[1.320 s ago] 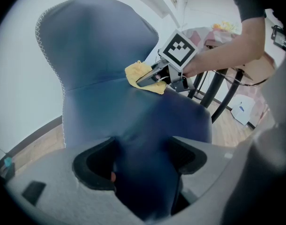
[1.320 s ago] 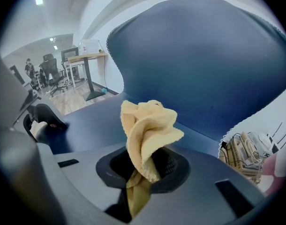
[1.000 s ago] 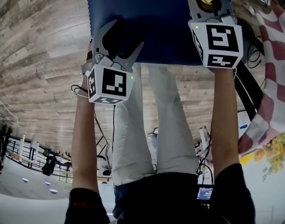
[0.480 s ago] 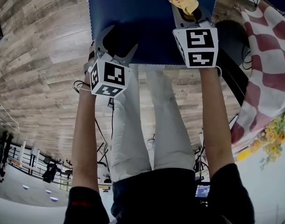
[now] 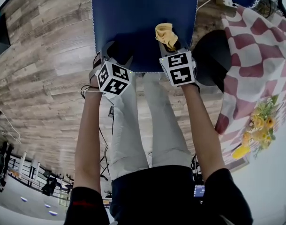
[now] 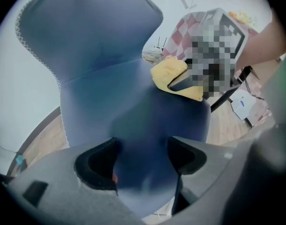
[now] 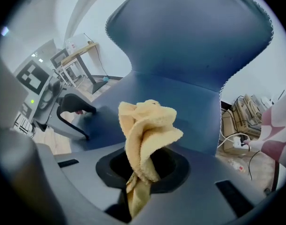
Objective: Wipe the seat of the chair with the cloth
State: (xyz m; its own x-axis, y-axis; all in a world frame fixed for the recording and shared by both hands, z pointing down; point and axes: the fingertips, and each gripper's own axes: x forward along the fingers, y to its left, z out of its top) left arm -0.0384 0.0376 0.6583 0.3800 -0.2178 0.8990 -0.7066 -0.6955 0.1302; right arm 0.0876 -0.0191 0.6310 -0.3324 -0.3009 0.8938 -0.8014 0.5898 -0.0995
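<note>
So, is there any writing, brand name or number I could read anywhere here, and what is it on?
No readable words or numbers anywhere.
Left cube and right cube: black-and-white square patterns only, no letters.
Small lit screen by the person's waist: too small to read.
Blue chair and yellow cloth: no print visible.

The head camera looked steeply down from above at the chair seat (image 5: 143, 27). Cameras on the left claw (image 5: 116, 51) and right claw (image 5: 171, 46) looked close along their jaws toward the backrest (image 7: 190, 36). All three views shared the chair seat and cloth (image 5: 165, 33).
</note>
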